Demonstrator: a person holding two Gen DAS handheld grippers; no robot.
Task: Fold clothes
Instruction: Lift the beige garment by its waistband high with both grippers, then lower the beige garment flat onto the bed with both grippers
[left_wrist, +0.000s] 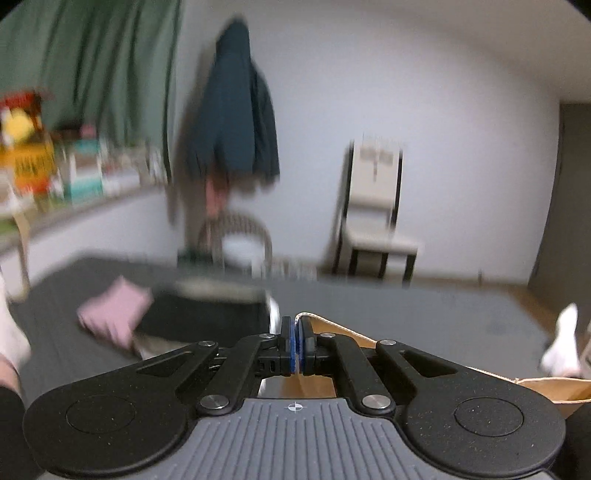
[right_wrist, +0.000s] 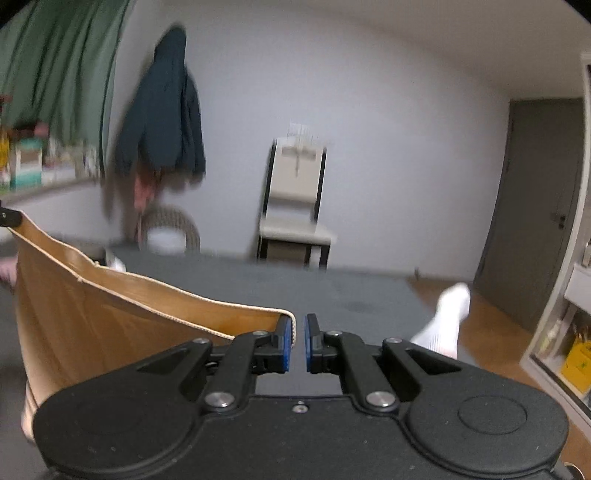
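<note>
Over grey mat (left_wrist: 406, 314), left tool (left_wrist: 296, 345) pinching tan garment (right_wrist: 110, 314)

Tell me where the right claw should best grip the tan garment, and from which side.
Probably the cream-stitched hem corner of the tan garment, beside the right claw, whose jaws stand slightly apart and empty. Come in from the right: the hem runs taut leftward, where the left claw pinches its other end.
</note>
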